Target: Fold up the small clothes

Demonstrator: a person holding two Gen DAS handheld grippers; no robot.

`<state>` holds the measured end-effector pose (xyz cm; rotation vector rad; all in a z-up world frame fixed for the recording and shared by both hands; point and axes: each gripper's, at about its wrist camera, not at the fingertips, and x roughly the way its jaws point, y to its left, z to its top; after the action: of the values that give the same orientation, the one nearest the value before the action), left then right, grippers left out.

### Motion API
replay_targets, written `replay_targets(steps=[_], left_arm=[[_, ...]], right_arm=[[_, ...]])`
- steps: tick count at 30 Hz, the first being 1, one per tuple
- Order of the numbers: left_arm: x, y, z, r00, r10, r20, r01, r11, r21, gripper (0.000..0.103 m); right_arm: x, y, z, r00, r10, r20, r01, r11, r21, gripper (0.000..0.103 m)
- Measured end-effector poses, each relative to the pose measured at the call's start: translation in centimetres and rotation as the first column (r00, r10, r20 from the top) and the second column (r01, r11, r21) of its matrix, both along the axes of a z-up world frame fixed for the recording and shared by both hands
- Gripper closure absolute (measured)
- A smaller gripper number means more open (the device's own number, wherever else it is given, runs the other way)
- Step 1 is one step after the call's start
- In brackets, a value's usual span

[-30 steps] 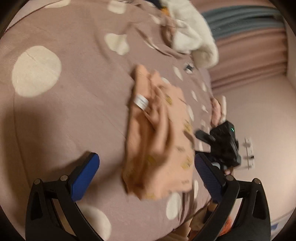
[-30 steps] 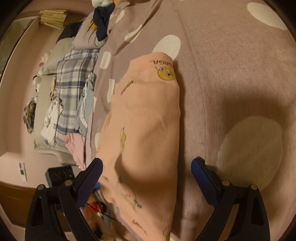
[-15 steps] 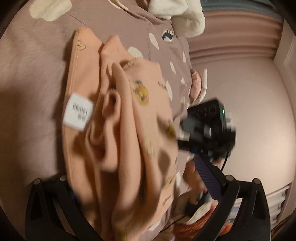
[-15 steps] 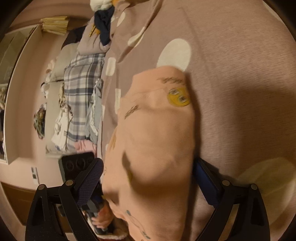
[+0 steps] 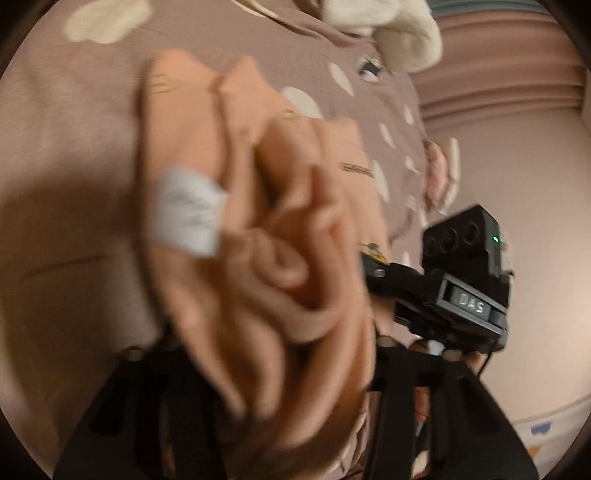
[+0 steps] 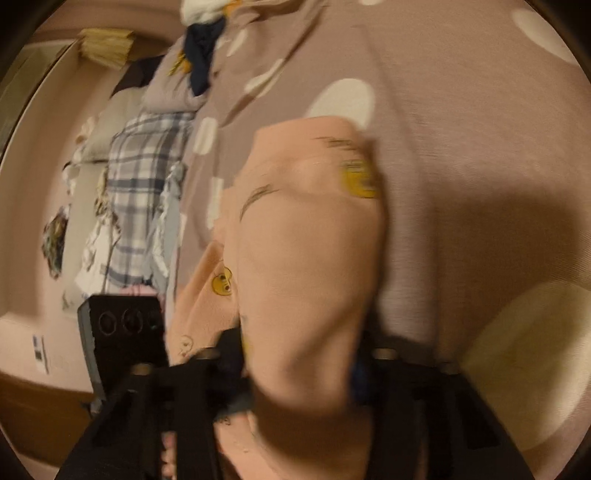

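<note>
a small peach cotton garment printed with yellow cartoon faces point(image 5: 266, 258) lies bunched on a bed, over a mauve bedspread with cream polka dots point(image 5: 74, 147). the left tongs point(image 5: 269, 354) are closing with soft, rolled folds of the garment between them; a white care label point(image 5: 186, 210) sticks out beside the folds. the right tongs point(image 6: 299, 365) are closing too, around the garment's smoother, rounded end point(image 6: 306, 251). the pads are hidden by cloth, so whether they press yet is unclear. the risk, as i judge it: the thin, limp knit may bunch, so each side catches only some layers and the fold slips or turns out crooked. a fluffy cream blanket point(image 5: 399, 33) sits further up the bed.
</note>
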<state>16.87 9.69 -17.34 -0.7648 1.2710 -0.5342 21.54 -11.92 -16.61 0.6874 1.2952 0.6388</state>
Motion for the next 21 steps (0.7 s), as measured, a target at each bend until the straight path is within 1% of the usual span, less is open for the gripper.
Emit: replay_targets(steps=[1, 2, 3, 4, 5, 10, 12, 14, 17, 19, 21], left_arm=[[-0.1, -0.2, 0.3, 1.000, 0.006, 0.008, -0.006, 1.000, 0.018, 0.062], [-0.4, -0.5, 1.1, 1.000, 0.004, 0.027, -0.006, 0.999, 0.053, 0.064], [-0.7, -0.8, 1.9, 0.999, 0.003, 0.044, -0.006, 0.997, 0.083, 0.065], [-1.1, -1.0, 3.0, 0.998, 0.003, 0.064, -0.011, 0.993, 0.114, 0.066], [-1.1, -1.3, 3.8, 0.997, 0.005, 0.077, -0.015, 0.992, 0.127, 0.066], [-2.2, -1.8, 8.2, 0.988, 0.018, 0.152, -0.039, 0.990, 0.134, 0.066], [-2.7, -3.0, 10.0, 0.981, 0.010, 0.195, -0.040, 0.988, 0.152, 0.066], [-3.4, -4.1, 11.4, 0.973, -0.001, 0.230, -0.037, 0.987, 0.158, 0.066], [-5.0, -5.3, 12.9, 0.964, -0.018, 0.266, -0.022, 0.989, 0.147, 0.066], [-5.7, -6.3, 13.4, 0.961, -0.025, 0.274, -0.014, 0.990, 0.140, 0.066], [-6.4, -7.8, 13.7, 0.961, -0.041, 0.274, 0.000, 0.989, 0.145, 0.066]], right_arm=[[-0.2, 0.1, 0.3, 1.000, 0.000, 0.011, 0.000, 1.000, -0.011, 0.068], [-0.3, 0.3, 0.9, 0.999, 0.004, 0.033, -0.003, 1.000, -0.031, 0.069], [-0.6, 0.7, 1.8, 0.998, 0.020, 0.067, -0.016, 0.998, -0.062, 0.069], [-0.8, 0.9, 2.5, 0.996, 0.025, 0.087, -0.019, 0.997, -0.075, 0.070], [-0.9, 1.0, 3.1, 0.994, 0.028, 0.102, -0.020, 0.997, -0.080, 0.071], [-2.0, 0.0, 7.3, 0.982, 0.035, 0.185, -0.029, 0.999, -0.035, 0.071], [-3.1, -0.6, 9.4, 0.968, 0.036, 0.248, -0.024, 0.998, -0.054, 0.071], [-4.0, -1.3, 11.0, 0.956, 0.036, 0.290, -0.015, 0.997, -0.075, 0.071], [-5.0, -3.1, 12.7, 0.951, 0.016, 0.308, 0.005, 0.998, -0.066, 0.071], [-5.8, -4.4, 13.5, 0.945, 0.010, 0.328, 0.013, 0.998, -0.069, 0.071], [-6.3, -5.4, 13.8, 0.946, -0.004, 0.323, 0.032, 0.996, -0.082, 0.071]])
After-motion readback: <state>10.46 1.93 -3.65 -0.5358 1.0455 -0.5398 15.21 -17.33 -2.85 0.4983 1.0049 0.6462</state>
